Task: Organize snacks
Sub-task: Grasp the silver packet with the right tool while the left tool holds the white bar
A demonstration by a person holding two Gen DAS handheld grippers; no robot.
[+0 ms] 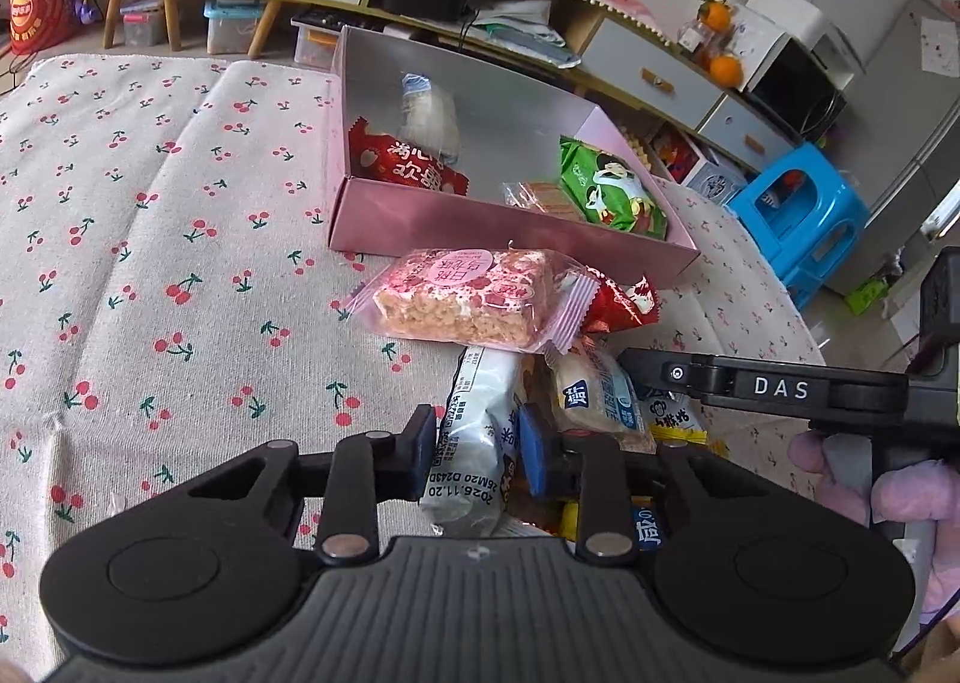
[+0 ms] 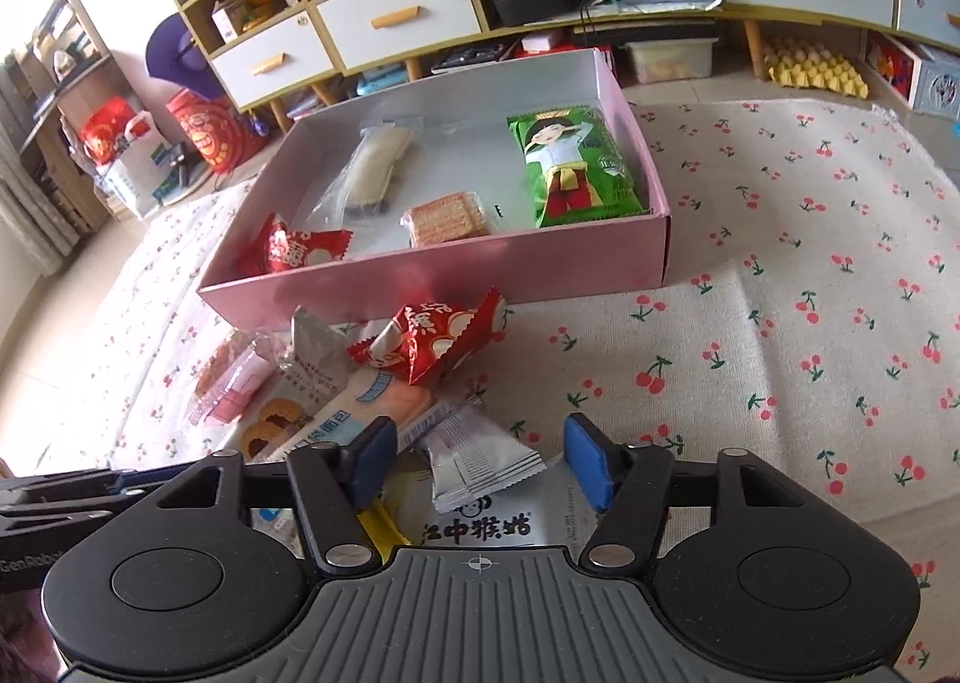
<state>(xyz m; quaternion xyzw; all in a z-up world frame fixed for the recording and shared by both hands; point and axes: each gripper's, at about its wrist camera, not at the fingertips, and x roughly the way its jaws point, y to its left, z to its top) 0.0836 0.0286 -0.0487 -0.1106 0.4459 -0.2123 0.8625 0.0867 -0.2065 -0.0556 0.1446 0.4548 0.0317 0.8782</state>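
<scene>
A pink box (image 1: 420, 215) (image 2: 456, 275) sits on the cherry-print cloth and holds a green packet (image 1: 606, 188) (image 2: 570, 167), a red packet (image 1: 402, 161) (image 2: 294, 251), a cracker pack (image 2: 447, 218) and a clear-wrapped bar (image 2: 372, 167). A pile of loose snacks lies in front of it, with a pink rice-crisp bar (image 1: 474, 299) on top. My left gripper (image 1: 477, 452) is shut on a white-and-blue packet (image 1: 480, 443). My right gripper (image 2: 480, 464) is open over a silver packet (image 2: 480, 461) and a white packet (image 2: 498, 521), and it also shows in the left wrist view (image 1: 774, 389).
A loose red packet (image 2: 432, 347) (image 1: 618, 305) lies between the pile and the box. Cookie and bread packets (image 2: 336, 413) lie left of my right gripper. Low cabinets (image 2: 384, 23) stand behind the cloth, and a blue stool (image 1: 792, 215) stands on the floor at right.
</scene>
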